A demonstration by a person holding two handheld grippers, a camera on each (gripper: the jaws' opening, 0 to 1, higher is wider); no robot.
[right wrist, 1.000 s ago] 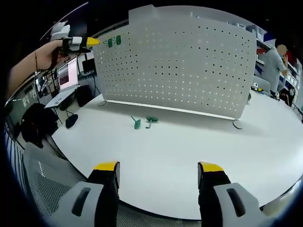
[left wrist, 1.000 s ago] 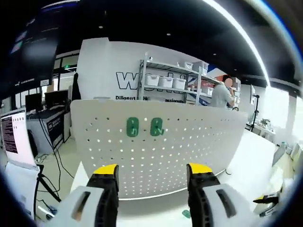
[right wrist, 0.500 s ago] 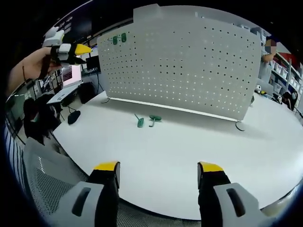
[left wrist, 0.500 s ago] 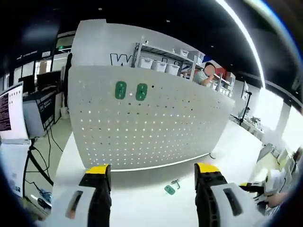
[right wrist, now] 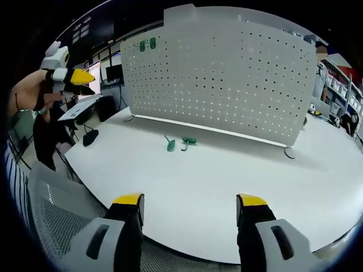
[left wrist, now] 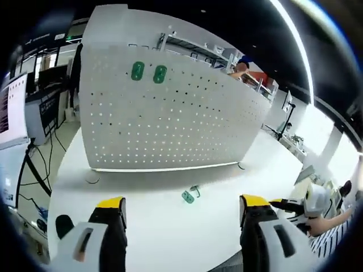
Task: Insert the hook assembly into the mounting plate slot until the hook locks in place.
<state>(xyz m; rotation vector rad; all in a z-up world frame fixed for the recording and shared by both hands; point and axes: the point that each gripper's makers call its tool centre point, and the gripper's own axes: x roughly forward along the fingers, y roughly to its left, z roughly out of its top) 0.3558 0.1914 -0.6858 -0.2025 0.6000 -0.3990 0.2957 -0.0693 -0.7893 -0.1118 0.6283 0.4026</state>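
Observation:
A white pegboard mounting plate [left wrist: 164,107] [right wrist: 227,79] stands upright on the white table [right wrist: 227,187]. Two green hooks [left wrist: 148,72] [right wrist: 146,44] hang side by side near its upper left corner. Two loose green hook pieces [left wrist: 189,195] [right wrist: 178,143] lie on the table in front of the plate. My left gripper [left wrist: 177,212] is open and empty, held back from the table's left end; it also appears at the left of the right gripper view [right wrist: 68,79]. My right gripper [right wrist: 190,207] is open and empty over the near table edge, and appears low at the right of the left gripper view [left wrist: 295,207].
A mesh chair back [right wrist: 62,221] sits at the near left table edge. A black mouse [right wrist: 91,137] lies at the table's left end, near a laptop [right wrist: 85,105]. Shelving and a person [left wrist: 241,67] stand behind the plate.
My left gripper has pulled back and dropped, so the plate looks farther and more of the table and the loose hook pieces show. The right gripper has barely moved.

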